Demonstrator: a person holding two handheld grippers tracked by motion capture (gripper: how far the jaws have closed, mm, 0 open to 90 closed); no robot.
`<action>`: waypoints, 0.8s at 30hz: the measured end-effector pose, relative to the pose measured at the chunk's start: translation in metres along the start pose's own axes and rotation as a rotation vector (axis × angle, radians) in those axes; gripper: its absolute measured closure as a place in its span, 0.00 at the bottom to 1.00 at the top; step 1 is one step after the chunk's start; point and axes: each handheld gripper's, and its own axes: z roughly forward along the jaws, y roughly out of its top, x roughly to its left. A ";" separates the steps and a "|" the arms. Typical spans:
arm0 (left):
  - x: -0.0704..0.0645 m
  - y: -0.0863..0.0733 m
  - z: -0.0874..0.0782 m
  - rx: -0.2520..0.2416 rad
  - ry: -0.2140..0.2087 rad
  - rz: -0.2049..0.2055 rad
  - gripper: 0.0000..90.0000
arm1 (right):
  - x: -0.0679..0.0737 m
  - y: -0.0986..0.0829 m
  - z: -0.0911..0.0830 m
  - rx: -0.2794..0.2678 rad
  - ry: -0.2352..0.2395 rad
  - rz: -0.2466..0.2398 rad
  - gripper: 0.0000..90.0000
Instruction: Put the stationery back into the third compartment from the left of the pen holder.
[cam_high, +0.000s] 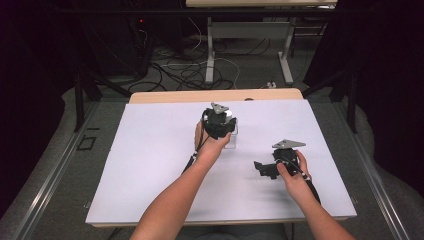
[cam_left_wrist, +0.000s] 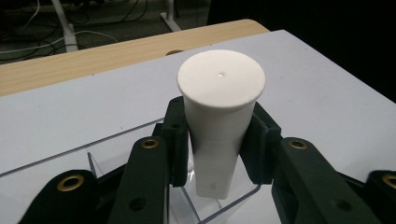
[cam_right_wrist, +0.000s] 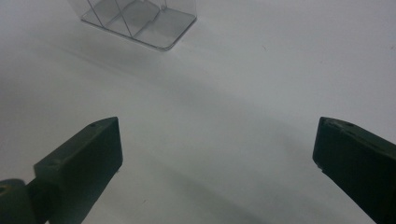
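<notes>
Gripping white tube (cam_left_wrist: 219, 126), left gripper (cam_left_wrist: 215, 140), clear organizer (cam_left_wrist: 212, 210)

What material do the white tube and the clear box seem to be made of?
The white tube looks like matte plastic: opaque, finely grainy, with a small moulding dimple on its flat cap. The clear box seems to be hard transparent plastic, perhaps acrylic: thin see-through walls, inner dividers and glossy bright edges. The left gripper is shut on the tube.
</notes>
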 end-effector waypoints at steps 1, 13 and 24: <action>0.000 -0.001 0.001 0.001 0.003 0.003 0.74 | 0.000 0.000 0.000 0.000 0.002 0.000 0.01; -0.003 -0.007 0.006 0.035 0.010 0.019 0.74 | 0.001 0.000 0.001 0.010 0.015 -0.002 0.02; -0.005 -0.008 0.007 0.032 0.009 0.017 0.73 | 0.001 -0.001 0.001 0.016 0.016 -0.007 0.03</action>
